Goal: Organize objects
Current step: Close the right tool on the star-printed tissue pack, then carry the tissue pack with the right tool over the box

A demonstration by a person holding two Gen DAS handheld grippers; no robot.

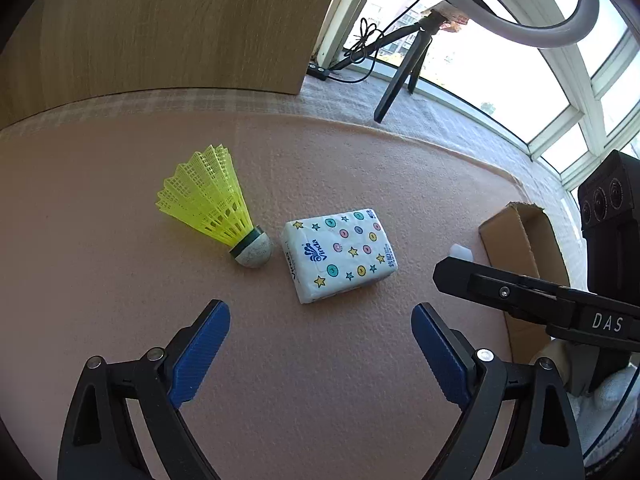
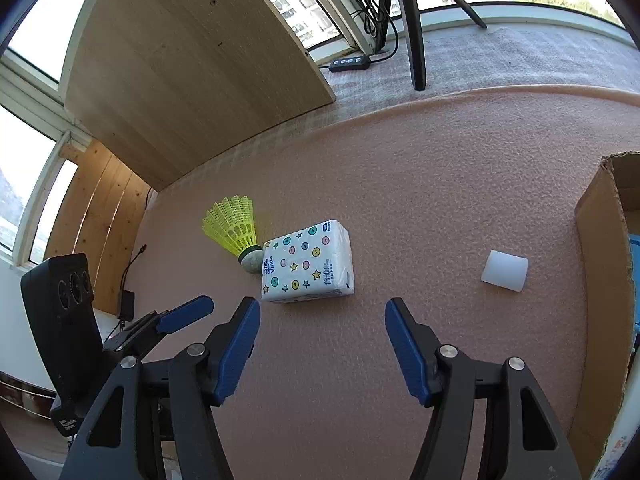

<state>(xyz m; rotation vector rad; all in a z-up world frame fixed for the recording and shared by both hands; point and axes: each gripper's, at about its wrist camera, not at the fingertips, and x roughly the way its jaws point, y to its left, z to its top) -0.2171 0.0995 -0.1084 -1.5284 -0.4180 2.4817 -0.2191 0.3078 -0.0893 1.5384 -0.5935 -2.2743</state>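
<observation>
Left gripper [image 1: 320, 346]: blue ribbed fingers [image 1: 200, 352] spread wide, nothing between them, angled down over the pink foam-covered counter [image 1: 360, 400]. Right gripper [image 2: 322, 346]: blue fingers [image 2: 238, 350] parted to a moderate gap, likewise empty, also tilted down at the counter.

Directly ahead of both: white plastic-wrapped tissue pack printed with coloured dots and stars [image 1: 340, 254], lying flat. Beside it on the far side from the box, close enough that contact cannot be ruled out: yellow plastic shuttlecock with a grey-white cork tip [image 1: 212, 206], on its side, tip toward the pack. Well apart on the other side: small white translucent block [image 2: 505, 270], near the wall of an open brown cardboard box [image 2: 600, 260]. Beyond, a wooden board [image 2: 180, 64] leaning upright, black tripod legs [image 2: 412, 28] and a window.

Judged step: approach phase, no item yet gripped; all three loose items outside the box, so sorting appears at its start. Box taken as the probable destination, though not confirmed.

Next move, as judged: lowering one pair of fingers astride the tissue pack across its narrower side, then closing. Right fingers appear too narrow for the pack's long side. Care needed to avoid nudging the shuttlecock.
</observation>
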